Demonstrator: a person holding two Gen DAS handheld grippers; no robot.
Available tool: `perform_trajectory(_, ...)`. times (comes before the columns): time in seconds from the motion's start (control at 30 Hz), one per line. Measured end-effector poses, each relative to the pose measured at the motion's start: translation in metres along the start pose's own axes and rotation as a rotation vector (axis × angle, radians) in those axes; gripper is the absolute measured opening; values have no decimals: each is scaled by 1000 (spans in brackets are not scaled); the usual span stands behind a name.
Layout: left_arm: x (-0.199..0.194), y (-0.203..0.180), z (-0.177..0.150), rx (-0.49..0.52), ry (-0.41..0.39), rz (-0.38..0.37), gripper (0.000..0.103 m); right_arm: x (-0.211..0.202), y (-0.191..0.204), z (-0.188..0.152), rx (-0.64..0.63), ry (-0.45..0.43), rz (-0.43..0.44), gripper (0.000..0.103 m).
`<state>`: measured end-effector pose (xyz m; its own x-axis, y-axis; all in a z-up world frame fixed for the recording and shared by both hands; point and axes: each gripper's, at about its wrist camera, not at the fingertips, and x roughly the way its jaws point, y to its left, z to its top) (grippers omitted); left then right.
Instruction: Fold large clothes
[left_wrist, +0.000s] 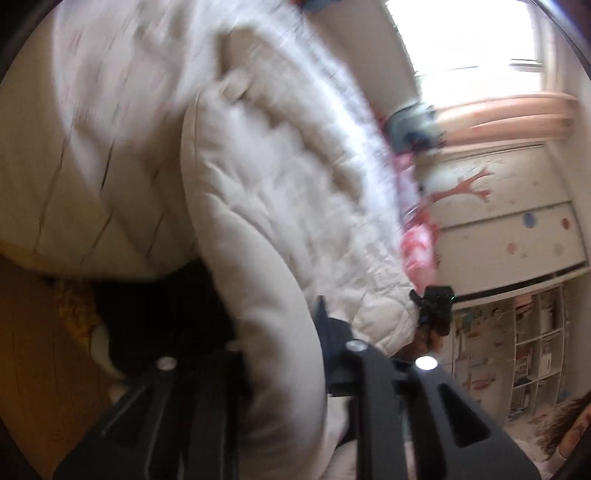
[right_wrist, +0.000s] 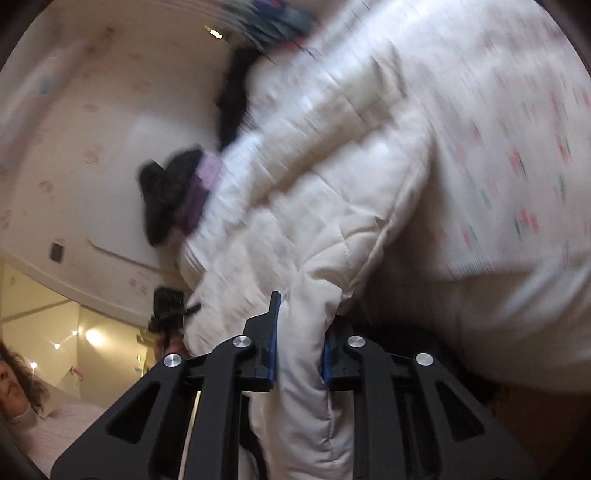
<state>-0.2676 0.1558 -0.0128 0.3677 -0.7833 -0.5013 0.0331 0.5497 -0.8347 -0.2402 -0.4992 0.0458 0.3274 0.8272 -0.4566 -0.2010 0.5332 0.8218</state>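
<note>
A large cream quilted jacket (left_wrist: 266, 192) is held up in the air between both grippers; it also fills the right wrist view (right_wrist: 314, 206). My left gripper (left_wrist: 280, 332) is shut on a thick fold of the jacket's edge, which hides most of the fingers. My right gripper (right_wrist: 301, 343) is shut on another fold of the jacket, pinched between its blue-padded fingers (right_wrist: 272, 339). The right gripper also shows in the left wrist view (left_wrist: 434, 306) at the jacket's far corner, and the left gripper shows in the right wrist view (right_wrist: 168, 306). Both views are motion-blurred.
A bed with a flowered white cover (left_wrist: 92, 110) lies behind the jacket and also shows in the right wrist view (right_wrist: 517, 166). A window (left_wrist: 480, 44), a decorated wardrobe (left_wrist: 517, 221) and shelves (left_wrist: 524, 354) stand at the right. Dark clothes (right_wrist: 170, 195) lie on the bed.
</note>
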Motion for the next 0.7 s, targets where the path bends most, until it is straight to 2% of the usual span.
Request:
perform_trajectory(0.1,-27,-36,5,58,-58,-27,14,-20,31,18,-57,-45,51,16)
perform_trajectory(0.2,-45,-52,-2,126,-54,-26,14,-30,45,9,-101,17,61,16)
perform_trajectory(0.23,-51,-48,-5,143,-32,-22,14,-32,38,3,-91,48,56,17)
perform_trajectory(0.27,-47,-41,-12,157,23,-13,14,-32,26,-3,-63,93,52,18)
perform_trajectory(0.33,-30,-22,-21,143,116,28,20,-26,-7,-25,22,187,24,28)
perform_trajectory(0.4,-14,7,-28,90,205,25,38,-18,-42,-48,116,253,19,34)
perform_trajectory(0.43,-10,20,-29,62,215,31,43,-18,-51,-55,140,257,35,34)
perform_trajectory(0.5,-7,43,-28,-6,198,-15,67,-20,-64,-68,183,246,105,41)
perform_trajectory(0.53,-6,48,-28,-21,187,-46,71,-18,-66,-71,186,248,130,48)
perform_trajectory(0.6,-1,51,-27,-32,185,-63,86,-13,-66,-76,181,275,152,56)
perform_trajectory(0.63,4,52,-26,-32,197,-53,88,-9,-66,-78,183,290,156,62)
perform_trajectory(0.7,12,57,-28,-33,235,-39,91,-2,-67,-77,185,285,152,62)
